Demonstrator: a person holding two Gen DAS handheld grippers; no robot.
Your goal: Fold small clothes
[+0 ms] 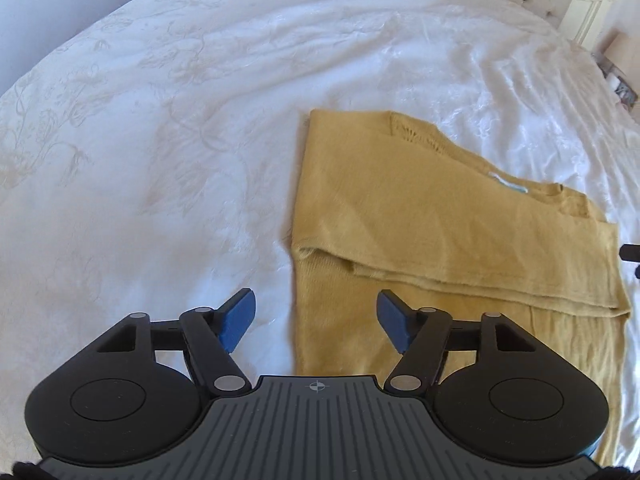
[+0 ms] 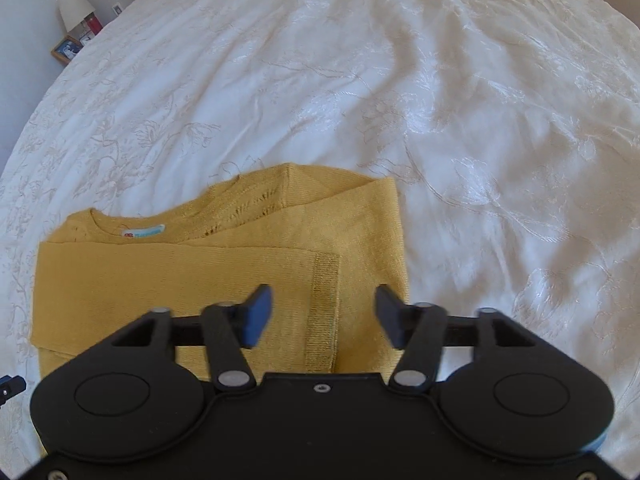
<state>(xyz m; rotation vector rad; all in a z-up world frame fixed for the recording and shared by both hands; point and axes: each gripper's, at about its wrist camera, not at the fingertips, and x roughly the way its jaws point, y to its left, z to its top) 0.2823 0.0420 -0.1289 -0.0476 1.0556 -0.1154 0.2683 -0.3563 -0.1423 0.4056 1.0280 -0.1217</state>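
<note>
Now mustard sweater [image 2: 200, 276] folded flat on bedspread [image 2: 440, 100] — both hand-held grippers released, nothing held.

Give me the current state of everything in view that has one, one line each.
Yellow sweater: flat on the bed, partly folded, both sleeves laid across the body, neck label showing.
Left gripper: jaws open, nothing between them, above the sweater's edge.
Right gripper: jaws open, empty, over the sleeve cuff.
White bedspread: spread out, lightly wrinkled.

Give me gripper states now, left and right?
Left gripper: open, holding nothing, over the yellow sweater edge.
Right gripper: open, empty, above the sweater.
</note>
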